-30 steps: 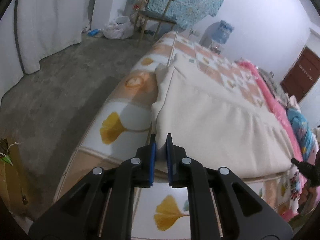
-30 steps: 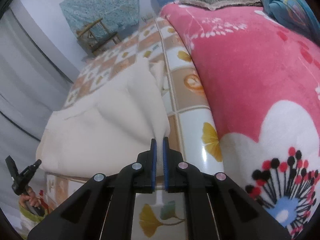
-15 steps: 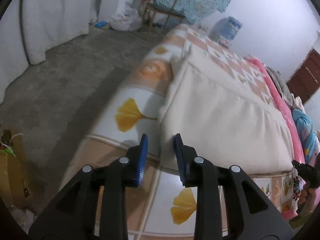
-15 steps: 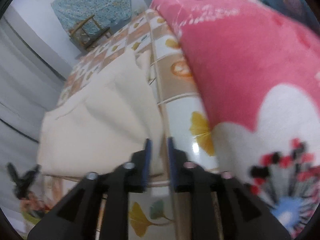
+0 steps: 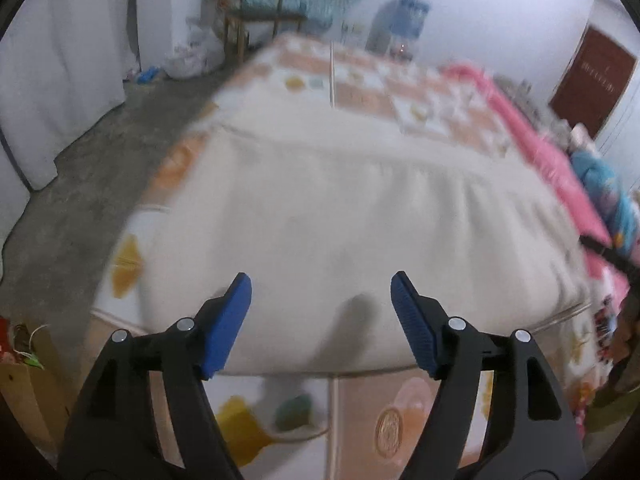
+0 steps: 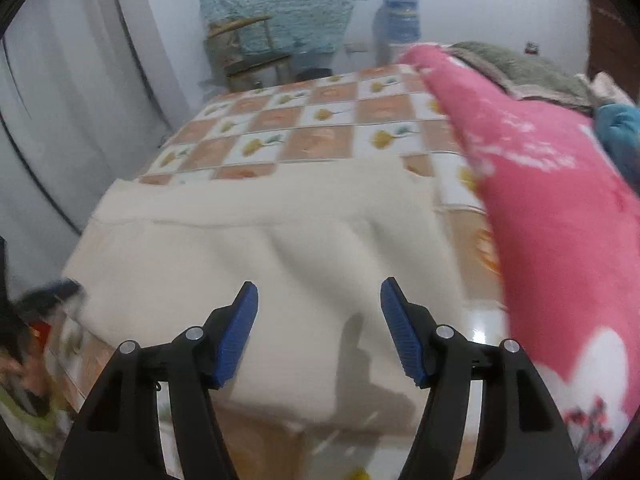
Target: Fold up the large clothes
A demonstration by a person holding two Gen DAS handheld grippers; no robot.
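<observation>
A large cream garment lies folded flat across the near end of the bed; the right wrist view shows the same cream garment. My left gripper hovers over its near edge, jaws opening wide, nothing between the blue pads. My right gripper hangs over the cloth's near right part, jaws also opening, with nothing pinched. Both pairs of blue pads stand clear above the fabric. The picture is blurred by motion.
The bed carries a checked sheet with yellow leaves. A pink blanket lies along the right side. A wooden chair and a water bottle stand beyond the bed. Bare concrete floor and white curtains are on the left.
Both grippers let go of the cream garment's corners, their jaws spread wide, and they swung inward to face the middle of the cloth, which now lies flat.
</observation>
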